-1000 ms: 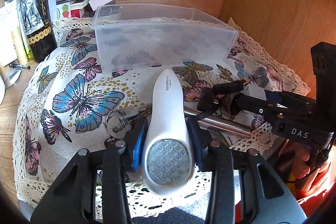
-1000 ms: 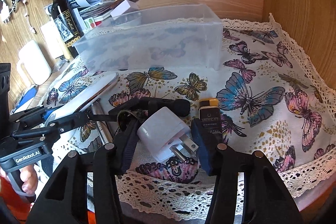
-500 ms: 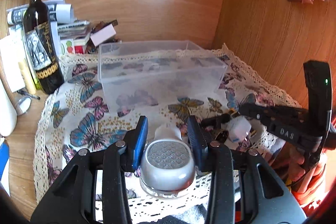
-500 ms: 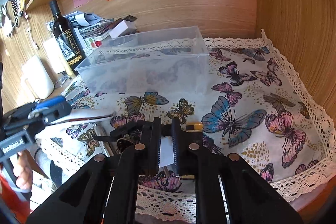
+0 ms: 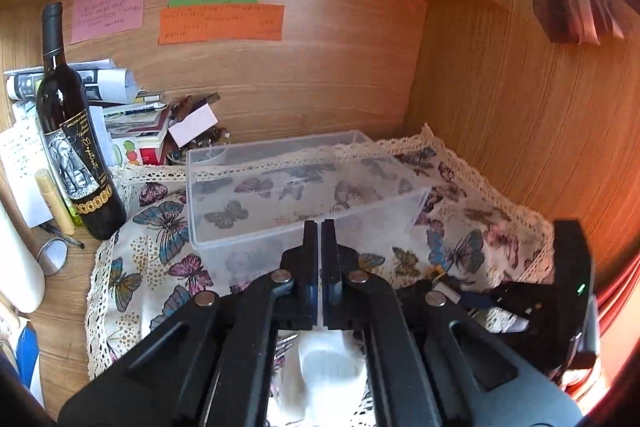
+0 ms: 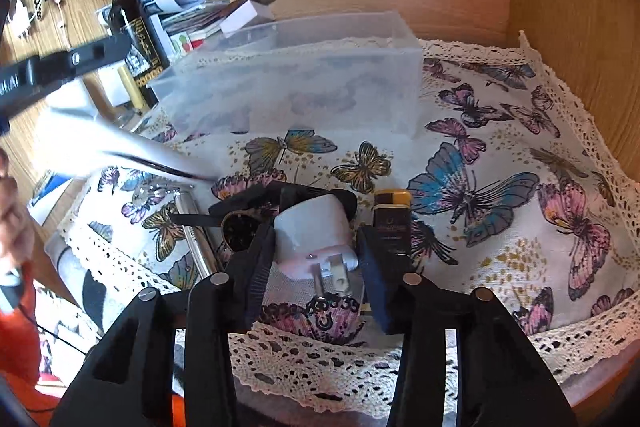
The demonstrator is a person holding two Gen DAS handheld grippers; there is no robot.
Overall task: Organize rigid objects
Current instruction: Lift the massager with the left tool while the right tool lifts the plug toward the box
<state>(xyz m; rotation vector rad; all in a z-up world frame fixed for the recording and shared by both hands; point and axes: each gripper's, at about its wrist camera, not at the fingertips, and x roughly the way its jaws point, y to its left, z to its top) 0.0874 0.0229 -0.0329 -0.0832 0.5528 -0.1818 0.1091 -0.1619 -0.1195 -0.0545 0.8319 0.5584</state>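
A clear plastic bin (image 5: 304,195) stands on the butterfly cloth (image 6: 480,187); it also shows in the right wrist view (image 6: 304,75). My left gripper (image 5: 321,263) has its jaws pressed together, raised before the bin. The white handheld device (image 5: 326,367) shows below and behind the jaws, and in the right wrist view (image 6: 120,147) it is blurred, tilted, under that gripper; I cannot tell whether it is held. My right gripper (image 6: 316,263) is open around a white plug adapter (image 6: 316,231) lying on the cloth.
A black and yellow lighter (image 6: 394,223), a metal tube (image 6: 196,227) and a black item (image 6: 256,203) lie by the adapter. A wine bottle (image 5: 72,143), papers and boxes (image 5: 132,131) stand left of the bin. Wooden walls close the back and right.
My left gripper rose and its jaws closed together; the white device slid from between them to below. My right gripper closed briefly, then opened around the adapter.
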